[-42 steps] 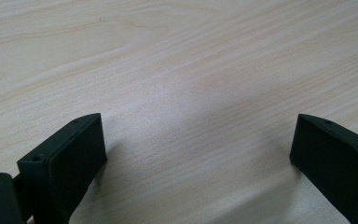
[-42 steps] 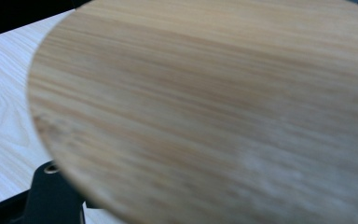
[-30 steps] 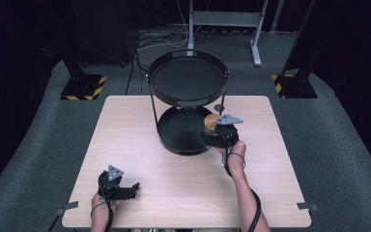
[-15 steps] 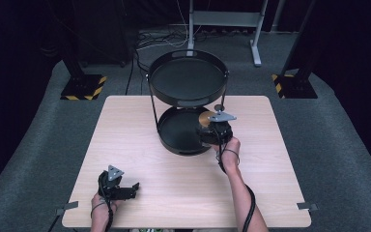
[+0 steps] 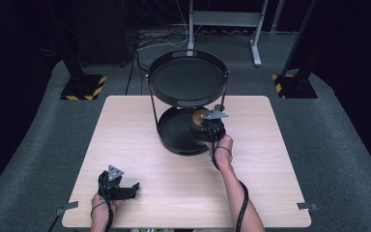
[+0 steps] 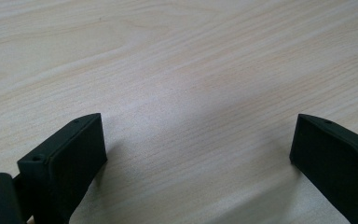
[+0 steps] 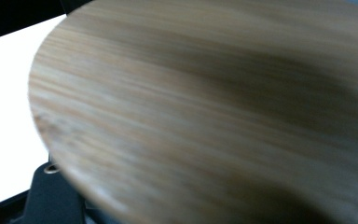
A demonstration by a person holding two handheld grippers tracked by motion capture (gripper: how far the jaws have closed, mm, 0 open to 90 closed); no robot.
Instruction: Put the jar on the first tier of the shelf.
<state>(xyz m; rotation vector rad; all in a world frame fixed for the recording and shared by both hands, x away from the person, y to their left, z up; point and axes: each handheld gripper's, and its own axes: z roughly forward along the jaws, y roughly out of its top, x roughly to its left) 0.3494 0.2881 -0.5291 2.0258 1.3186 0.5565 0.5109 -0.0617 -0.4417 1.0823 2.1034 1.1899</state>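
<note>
At the lower left of the high view, the left gripper (image 5: 134, 187) rests low on the light wooden table (image 5: 125, 130), near the front edge, and a hand (image 5: 101, 203) holds it from below. In the left gripper view its two black jaws stand wide apart, with bare wood grain of the table (image 6: 191, 70) between them and nothing held.

In the middle of the high view stands a black two-tier tray stand (image 5: 187, 79). Its upper round tray is at the upper centre of the frame, and the lower tray (image 5: 174, 130) sits on the table below it.

Just right of centre, the right gripper (image 5: 200, 126) is over the right part of the lower tray. It holds a round wooden disc (image 5: 199, 116), which is at the tray's right rim, under the upper tray's edge. In the right gripper view the disc (image 7: 205, 116) is very close and blurred, tilted, and the jaws are closed on it.
</note>
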